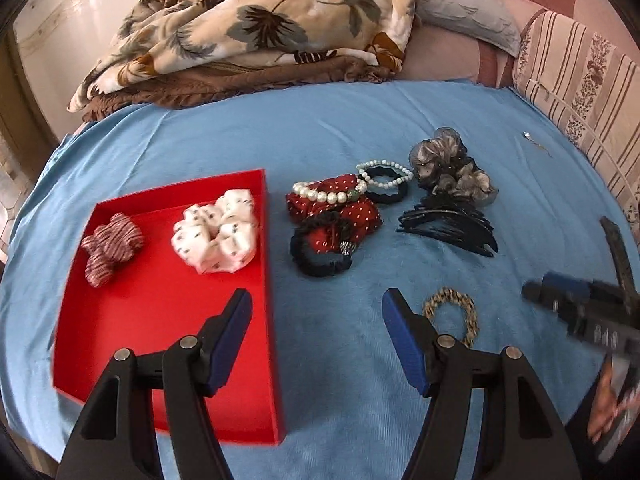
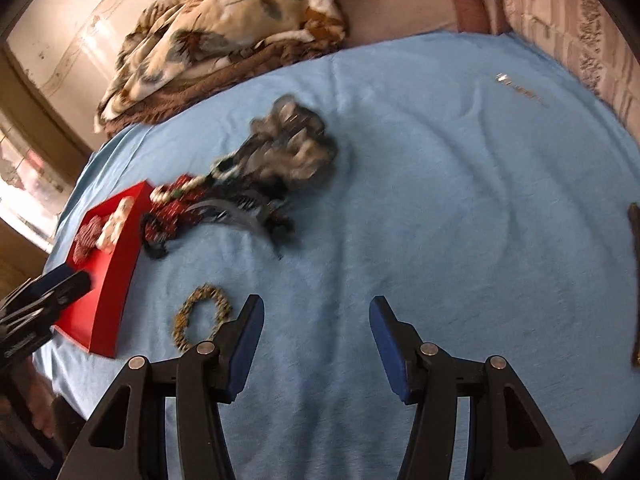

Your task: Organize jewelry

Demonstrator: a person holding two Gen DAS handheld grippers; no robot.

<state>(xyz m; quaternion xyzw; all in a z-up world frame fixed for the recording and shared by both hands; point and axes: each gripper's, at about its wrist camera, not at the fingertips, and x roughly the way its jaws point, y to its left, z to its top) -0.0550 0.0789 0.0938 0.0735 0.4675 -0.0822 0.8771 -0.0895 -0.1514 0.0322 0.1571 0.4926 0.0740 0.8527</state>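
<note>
A red tray [image 1: 168, 312] on the blue cloth holds a striped maroon scrunchie [image 1: 112, 250] and a white dotted scrunchie [image 1: 218, 236]. Right of it lie a red dotted scrunchie [image 1: 356, 216], a pearl bracelet [image 1: 328, 194], a black hair tie [image 1: 320, 256], a black ring with pale beads [image 1: 386, 180], a grey flower clip [image 1: 452, 168] and a black claw clip [image 1: 452, 228]. A leopard hair tie [image 1: 452, 314] lies by my right finger. My left gripper [image 1: 316, 308] is open and empty over the tray's right edge. My right gripper [image 2: 316, 316] is open and empty; the leopard tie [image 2: 202, 316] lies just to its left.
A floral blanket [image 1: 256, 28] is heaped at the back and a striped pillow [image 1: 580, 92] lies at the right. A small silver piece [image 1: 530, 138] lies far right on the cloth. A dark flat strip [image 2: 636, 280] lies at the right edge.
</note>
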